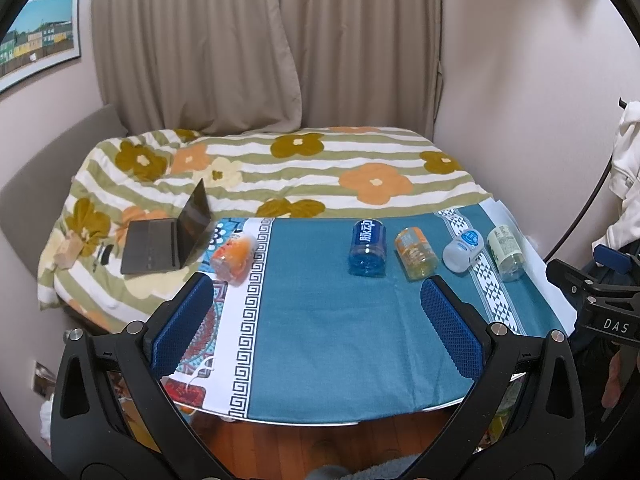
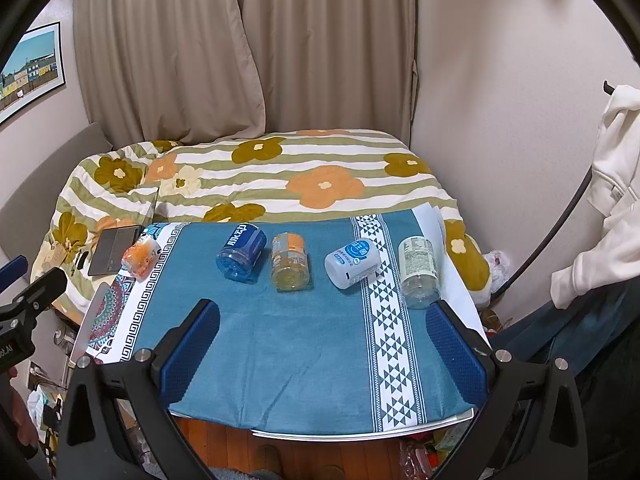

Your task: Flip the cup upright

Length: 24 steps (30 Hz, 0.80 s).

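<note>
Teal tablecloth (image 2: 304, 344), five toppled cups, blue cup (image 2: 241, 253) lettered white, both grippers' fingers (image 1: 182, 326) spread, empty

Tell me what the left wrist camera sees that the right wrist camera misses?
Only the left wrist view shows the laptop's open screen on the bed; the right wrist view catches just its keyboard half. Only the right wrist view shows the whole white garment hanging on the right. Both show five cups lying on their sides on the blue tablecloth: orange cup, blue cup, yellow cup, white cup and clear cup.
</note>
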{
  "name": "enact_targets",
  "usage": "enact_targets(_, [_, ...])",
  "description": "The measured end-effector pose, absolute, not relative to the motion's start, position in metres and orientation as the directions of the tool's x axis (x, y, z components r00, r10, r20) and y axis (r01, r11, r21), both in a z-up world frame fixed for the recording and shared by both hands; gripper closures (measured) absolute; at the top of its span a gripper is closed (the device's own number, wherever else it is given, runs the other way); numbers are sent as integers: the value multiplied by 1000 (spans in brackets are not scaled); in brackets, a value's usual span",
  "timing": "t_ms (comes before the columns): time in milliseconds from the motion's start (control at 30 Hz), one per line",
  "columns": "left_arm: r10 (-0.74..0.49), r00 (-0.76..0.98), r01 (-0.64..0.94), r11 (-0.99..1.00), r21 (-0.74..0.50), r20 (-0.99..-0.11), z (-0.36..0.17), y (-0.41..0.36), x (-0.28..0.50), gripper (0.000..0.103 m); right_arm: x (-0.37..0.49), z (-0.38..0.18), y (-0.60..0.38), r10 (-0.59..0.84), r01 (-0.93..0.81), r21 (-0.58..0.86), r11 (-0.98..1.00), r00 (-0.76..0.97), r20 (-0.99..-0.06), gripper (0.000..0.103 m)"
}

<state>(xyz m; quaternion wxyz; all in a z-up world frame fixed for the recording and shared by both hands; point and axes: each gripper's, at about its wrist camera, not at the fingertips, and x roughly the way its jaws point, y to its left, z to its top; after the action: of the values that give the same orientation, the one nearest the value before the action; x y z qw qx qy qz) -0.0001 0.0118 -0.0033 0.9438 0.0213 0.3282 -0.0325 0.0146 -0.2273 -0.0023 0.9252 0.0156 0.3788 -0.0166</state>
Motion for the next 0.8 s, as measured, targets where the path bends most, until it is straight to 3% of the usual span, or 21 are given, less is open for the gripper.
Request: enact_targets(800, [-58, 779, 81, 997, 8, -624, -6, 12, 2, 0, 14, -5, -222, -20, 46, 18, 999, 711, -703, 0])
